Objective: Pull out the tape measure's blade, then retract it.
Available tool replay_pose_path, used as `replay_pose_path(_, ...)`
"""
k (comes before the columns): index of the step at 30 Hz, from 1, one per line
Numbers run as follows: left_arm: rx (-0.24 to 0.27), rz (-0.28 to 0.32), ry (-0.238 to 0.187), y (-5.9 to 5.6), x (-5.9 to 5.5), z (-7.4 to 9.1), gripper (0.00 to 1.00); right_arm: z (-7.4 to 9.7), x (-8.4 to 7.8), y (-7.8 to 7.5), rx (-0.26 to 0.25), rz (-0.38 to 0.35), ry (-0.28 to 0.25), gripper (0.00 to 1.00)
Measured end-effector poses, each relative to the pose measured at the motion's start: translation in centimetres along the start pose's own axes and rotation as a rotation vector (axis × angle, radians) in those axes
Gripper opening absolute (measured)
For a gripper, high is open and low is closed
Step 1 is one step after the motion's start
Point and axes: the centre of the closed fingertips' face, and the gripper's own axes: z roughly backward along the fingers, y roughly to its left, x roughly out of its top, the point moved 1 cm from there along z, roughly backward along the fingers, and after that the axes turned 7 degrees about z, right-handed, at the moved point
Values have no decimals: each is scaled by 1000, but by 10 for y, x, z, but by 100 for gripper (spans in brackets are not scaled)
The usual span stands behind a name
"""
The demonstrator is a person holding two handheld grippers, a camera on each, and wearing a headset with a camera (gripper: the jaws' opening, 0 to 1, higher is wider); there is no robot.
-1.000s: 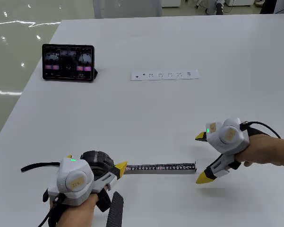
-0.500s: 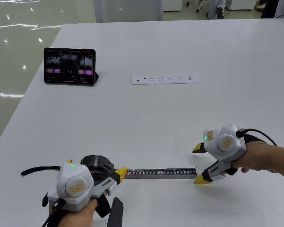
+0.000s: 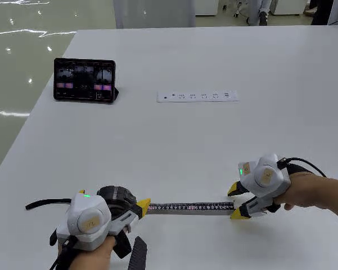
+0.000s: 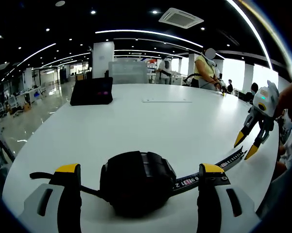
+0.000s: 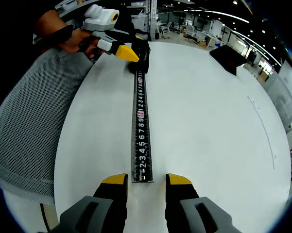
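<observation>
The black tape measure case (image 3: 117, 198) lies on the white table near the front left, and my left gripper (image 3: 113, 198) is open with its jaws straddling it, a small gap on each side (image 4: 139, 168). The blade (image 3: 190, 208) stretches right along the table, numbers up. Its tip (image 5: 142, 177) sits between the jaws of my right gripper (image 3: 235, 201), which stand narrowly apart on either edge of the blade (image 5: 147, 179) and are still open. The right gripper (image 4: 248, 145) also shows at the blade's far end in the left gripper view.
A dark tablet (image 3: 84, 80) stands propped at the back left, and a white power strip (image 3: 197, 96) lies flat behind the work. The case's black strap (image 3: 42, 201) trails left. The table's front edge is close to both hands.
My right gripper has come down and in over the blade's tip, and its jaws have narrowed from wide open. The left gripper, case and blade have stayed put.
</observation>
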Motion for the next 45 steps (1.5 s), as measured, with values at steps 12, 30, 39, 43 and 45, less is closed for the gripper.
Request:
replay_pose_path(12,3,0,-13,0,3,-2,99,-2,1,3,9,9,18,12)
replay_pose_path(30,-8,19,-10,-3,-1,-3,90,-3,0,2,33,-2,84,11)
replay_pose_path(39,-5,35,3,0,-2,-5,73,-3,0,3,13,-48,96,11)
replay_pose_path(43,4,44,21,2,-4,-8,67,-3,0,3,21,-34,117,11)
replay_pose_path(45,10,42,28,3,-4,-8,65,-3,0,2,20,-41,128,11)
